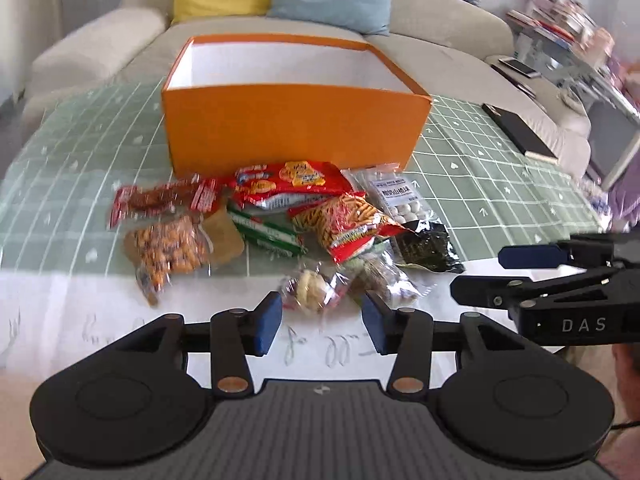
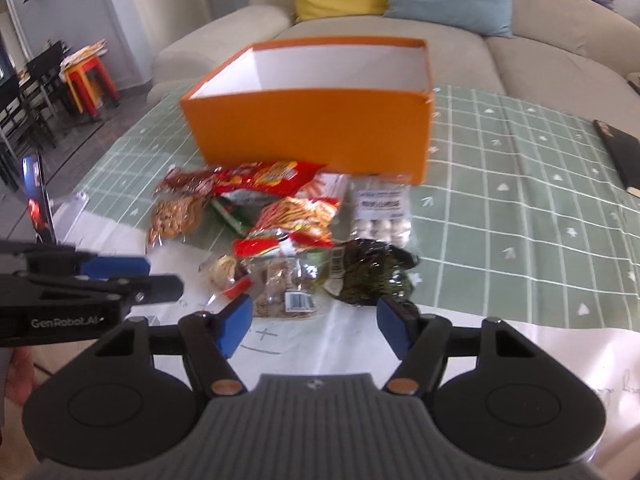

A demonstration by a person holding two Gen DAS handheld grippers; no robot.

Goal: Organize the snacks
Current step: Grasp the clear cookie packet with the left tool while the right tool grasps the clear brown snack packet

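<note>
Now, going left to right from the orange box point(image 1: 296, 124): a heap of snack packets point(image 1: 280, 220) is lying just in front of its near wall, on the green checked cloth point(image 1: 500, 184). The left gripper point(image 1: 320, 320) is hovering released, nothing between its pads, a small clear packet point(image 1: 308, 290) directly ahead. The right gripper point(image 2: 316, 328) is likewise hanging released and empty, a dark crinkled packet point(image 2: 372, 276) ahead, slightly right. Blur is making labels unreadable; the box floor is hidden.

Snacks point(image 1: 280, 216) before box point(image 1: 296, 128)
</note>
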